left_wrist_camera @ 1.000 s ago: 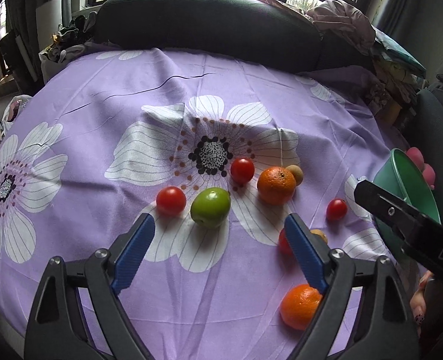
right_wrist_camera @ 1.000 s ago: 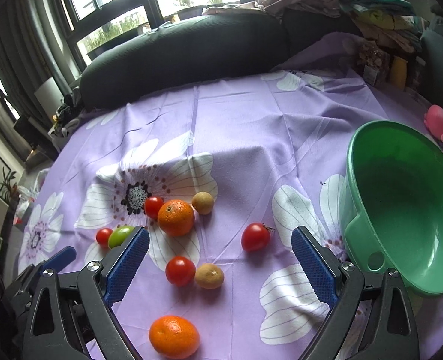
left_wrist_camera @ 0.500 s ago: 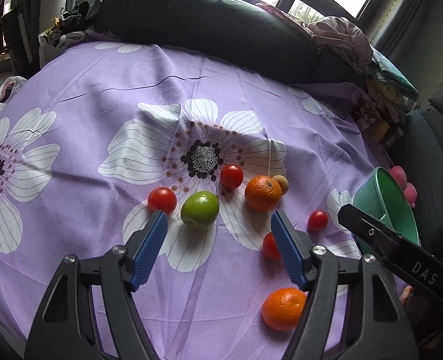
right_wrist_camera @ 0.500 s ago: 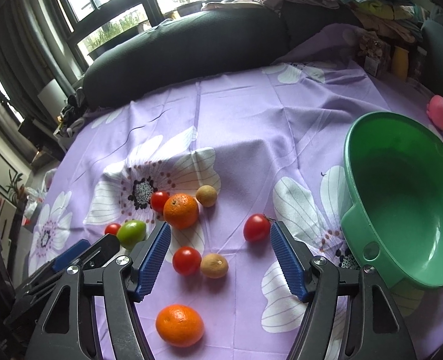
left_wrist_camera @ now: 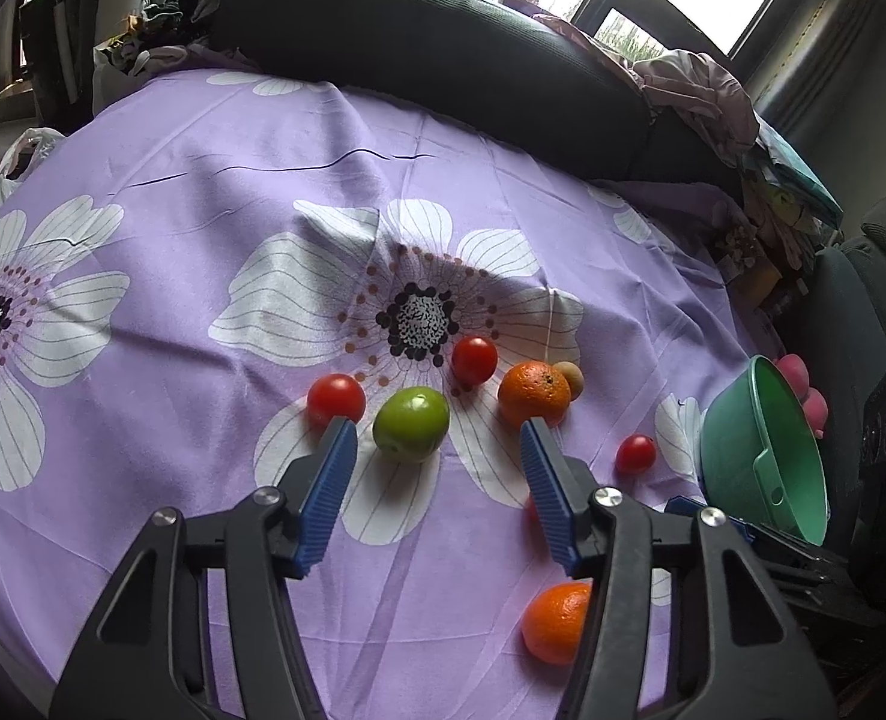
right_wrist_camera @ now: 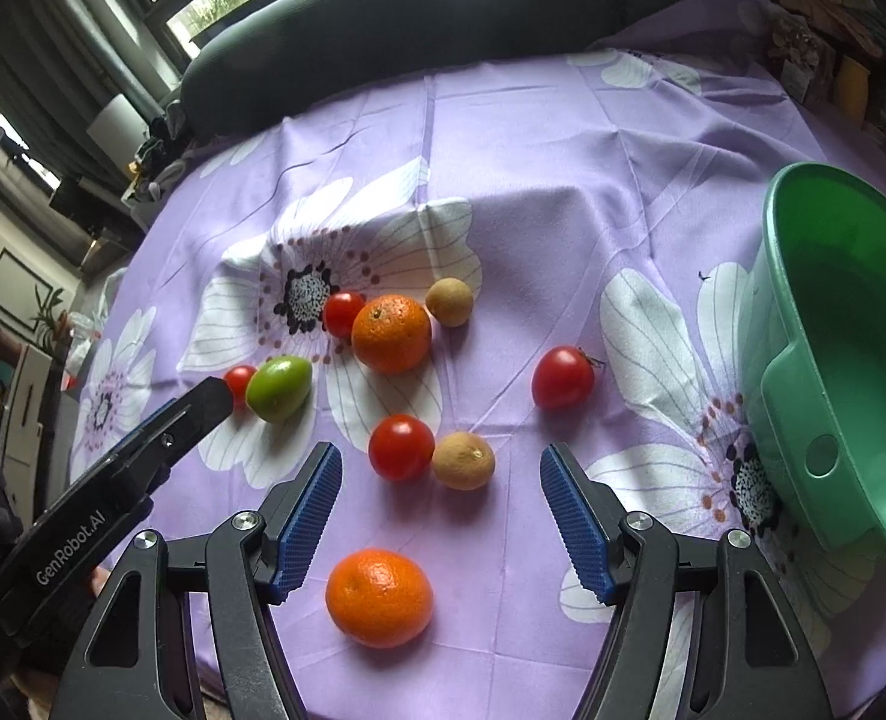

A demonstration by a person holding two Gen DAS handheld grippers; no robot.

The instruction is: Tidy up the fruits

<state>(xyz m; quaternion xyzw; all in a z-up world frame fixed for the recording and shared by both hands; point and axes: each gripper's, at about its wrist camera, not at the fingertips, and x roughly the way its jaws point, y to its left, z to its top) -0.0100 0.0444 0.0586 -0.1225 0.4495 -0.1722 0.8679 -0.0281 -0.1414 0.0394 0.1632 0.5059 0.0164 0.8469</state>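
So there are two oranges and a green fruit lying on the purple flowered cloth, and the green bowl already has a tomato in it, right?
Not quite. The right wrist view shows the green bowl empty. The two oranges, the green fruit and the tomatoes all lie on the purple flowered cloth.

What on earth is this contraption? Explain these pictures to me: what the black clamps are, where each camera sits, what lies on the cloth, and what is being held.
There is no robot here. A person holds a hand-operated clamp in each hand, and a wide-angle camera on each looks forward along its two blue-padded fingers.

The left view shows the left gripper in front of a green fruit. The right view shows the right gripper, with a red tomato and a small brown fruit just beyond its tips.

On the purple flowered cloth lie two oranges, one far and one near, four red tomatoes, two small brown fruits and the green one. A green bowl stands at the right with no fruit visible in it.

Nothing is held. The left jaws have just been closing, yet both pairs stand open around bare cloth.
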